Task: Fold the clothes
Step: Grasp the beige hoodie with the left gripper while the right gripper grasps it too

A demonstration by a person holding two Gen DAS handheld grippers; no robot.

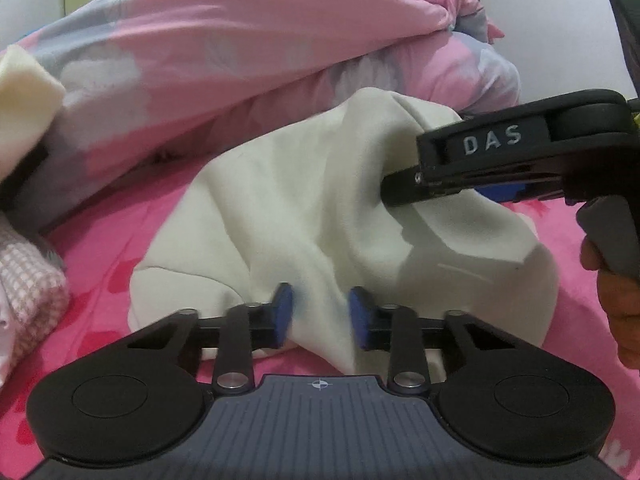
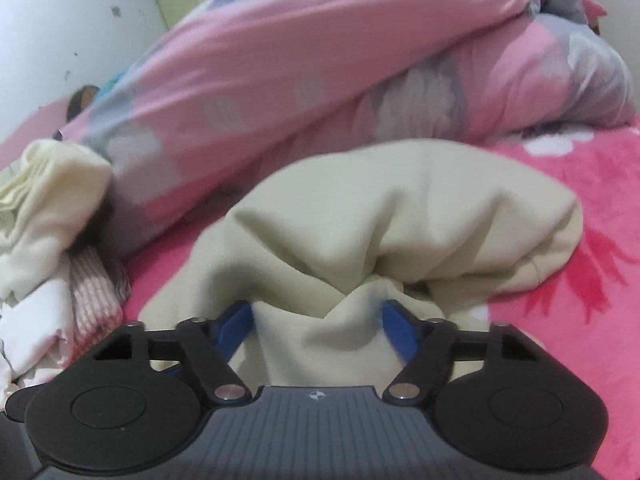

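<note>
A cream garment [image 1: 280,200] lies crumpled on the pink bed sheet [image 1: 112,272]. My left gripper [image 1: 320,316] is shut on a narrow fold at the garment's near edge, which is squeezed between the blue pads [image 1: 282,316]. My right gripper [image 1: 408,176] comes in from the right, and the cloth rises in a peak toward it. In the right wrist view a thick bunch of the garment [image 2: 400,208] fills the gap between the right gripper's [image 2: 316,320] pads, which touch the cloth on both sides.
A rolled pink and grey duvet [image 1: 240,40] runs along the back of the bed. A pile of other clothes [image 2: 48,240], cream, white and pink checked, sits at the left. A person's hand [image 1: 616,300] holds the right gripper's handle. Bare sheet [image 2: 580,320] lies to the right.
</note>
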